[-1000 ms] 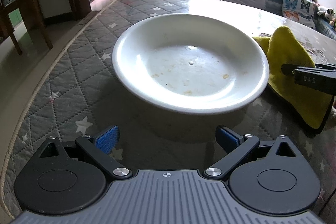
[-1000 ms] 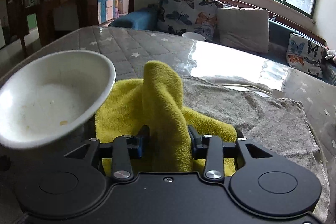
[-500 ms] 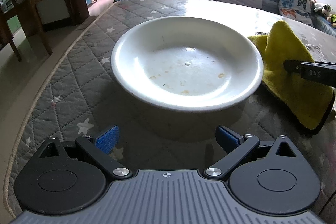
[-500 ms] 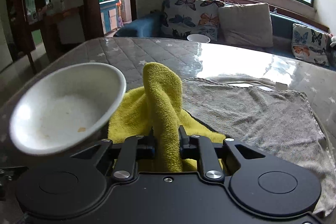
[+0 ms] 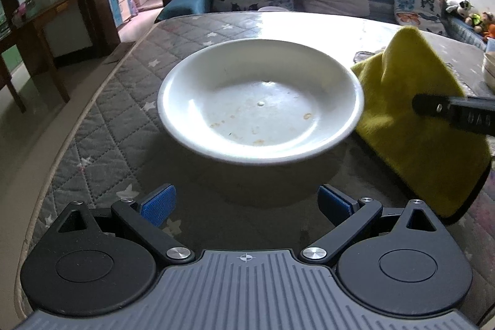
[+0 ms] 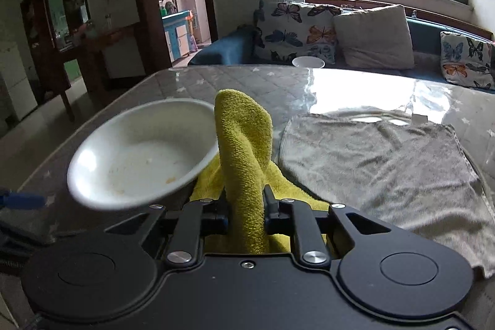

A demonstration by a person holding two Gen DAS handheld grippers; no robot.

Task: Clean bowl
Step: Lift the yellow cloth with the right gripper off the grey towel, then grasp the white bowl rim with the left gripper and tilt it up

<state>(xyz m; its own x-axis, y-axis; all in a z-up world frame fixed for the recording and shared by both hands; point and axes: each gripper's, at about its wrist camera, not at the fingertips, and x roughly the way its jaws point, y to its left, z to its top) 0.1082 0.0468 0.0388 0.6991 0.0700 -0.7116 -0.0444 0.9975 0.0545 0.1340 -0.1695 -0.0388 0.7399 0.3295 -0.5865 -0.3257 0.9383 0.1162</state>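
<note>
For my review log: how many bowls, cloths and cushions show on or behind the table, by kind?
Bowls: 2, the dirty white bowl and a small white bowl at the far edge.
Cloths: 2, the yellow cloth in the right tool, and a grey cloth.
Cushions: 3.
Total: 7.

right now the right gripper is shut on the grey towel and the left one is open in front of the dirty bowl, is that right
Not quite. The right gripper is shut on the yellow cloth, not the grey towel, which lies flat on the table beside it; the right wrist view shows this. The rest holds: the left gripper is open in front of the dirty bowl.
</note>
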